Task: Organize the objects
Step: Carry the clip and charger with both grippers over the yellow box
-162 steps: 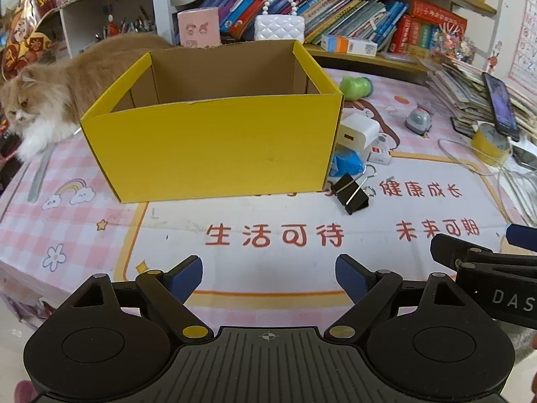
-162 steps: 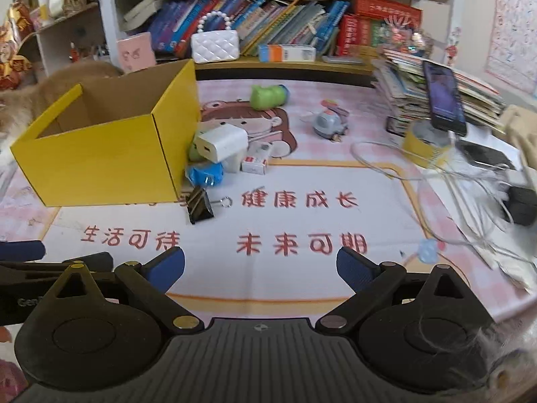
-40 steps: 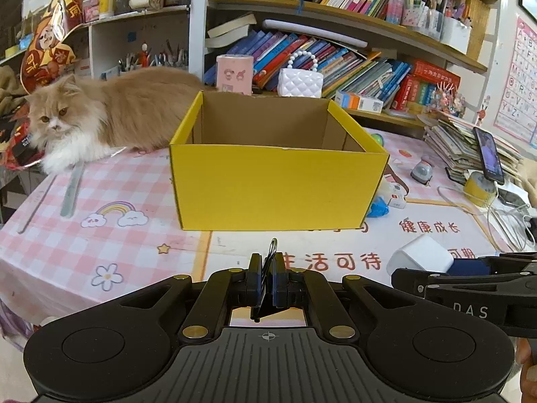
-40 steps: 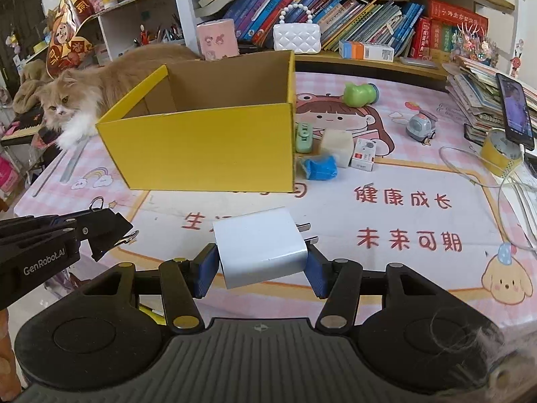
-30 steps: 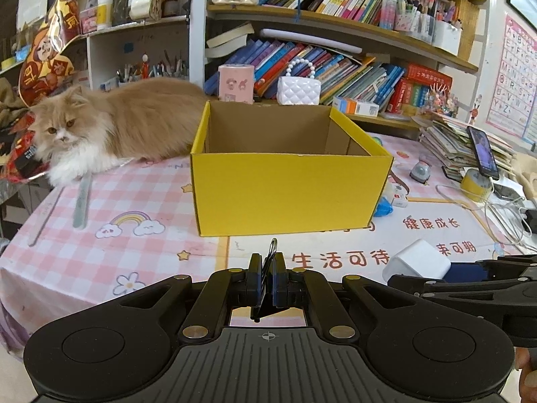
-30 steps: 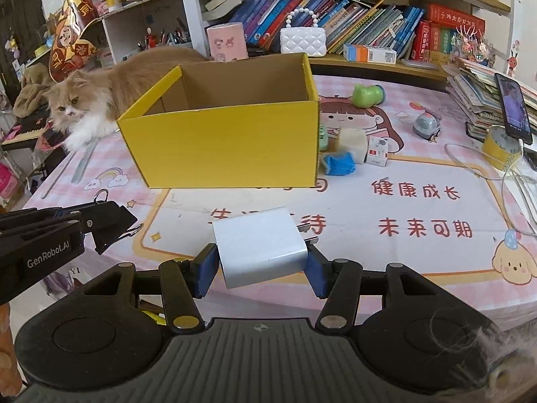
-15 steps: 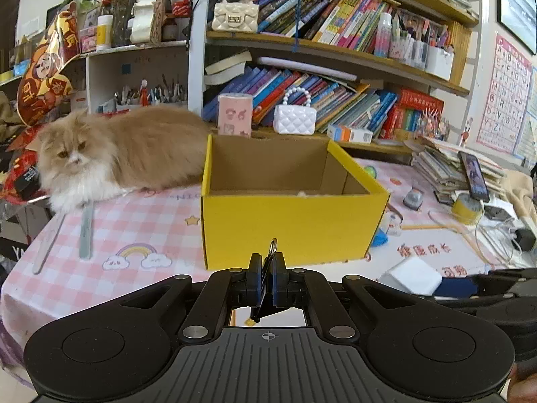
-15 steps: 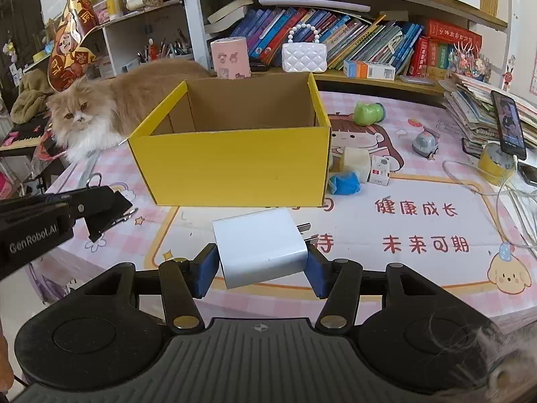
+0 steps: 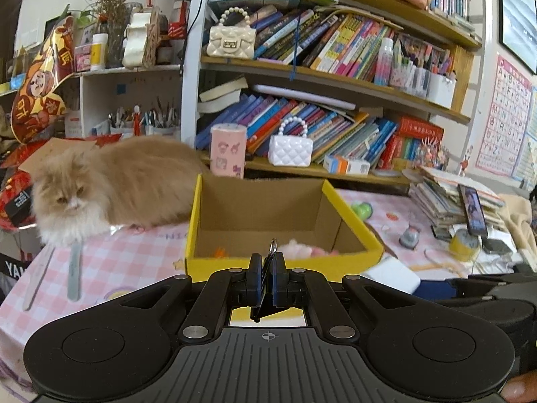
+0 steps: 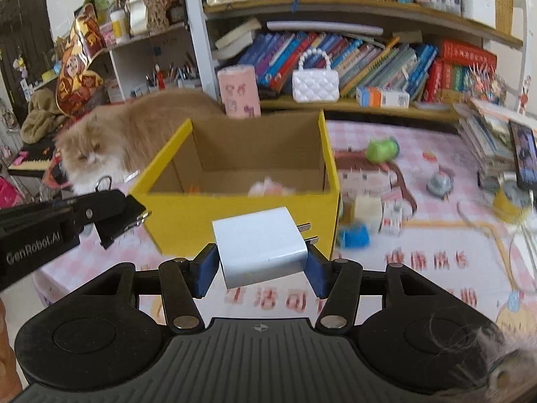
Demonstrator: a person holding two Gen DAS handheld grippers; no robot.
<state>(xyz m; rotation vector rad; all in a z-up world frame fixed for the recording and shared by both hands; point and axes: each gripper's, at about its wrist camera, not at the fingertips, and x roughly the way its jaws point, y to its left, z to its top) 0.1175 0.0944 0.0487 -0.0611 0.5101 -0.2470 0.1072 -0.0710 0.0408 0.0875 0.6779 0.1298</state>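
An open yellow cardboard box (image 9: 352, 221) (image 10: 241, 215) stands on the table, with small pink and orange items on its floor. My left gripper (image 9: 267, 277) is shut on a black binder clip (image 9: 268, 280), held above the box's near wall; the clip also shows in the right wrist view (image 10: 115, 213). My right gripper (image 10: 260, 262) is shut on a white charger plug (image 10: 260, 247), held in front of the box, prongs to the right. The plug also shows in the left wrist view (image 9: 391, 273).
A long-haired ginger cat (image 9: 110, 184) (image 10: 110, 141) lies left of the box. Right of the box lie a blue item (image 10: 355, 236), small white blocks (image 10: 367, 213), a green toy (image 10: 382, 149) and a tape roll (image 10: 511, 203). Bookshelves stand behind, a book stack (image 9: 446, 194) at right.
Both grippers have risen and moved toward the box, still holding the clip and the plug. The box's inside floor now shows.
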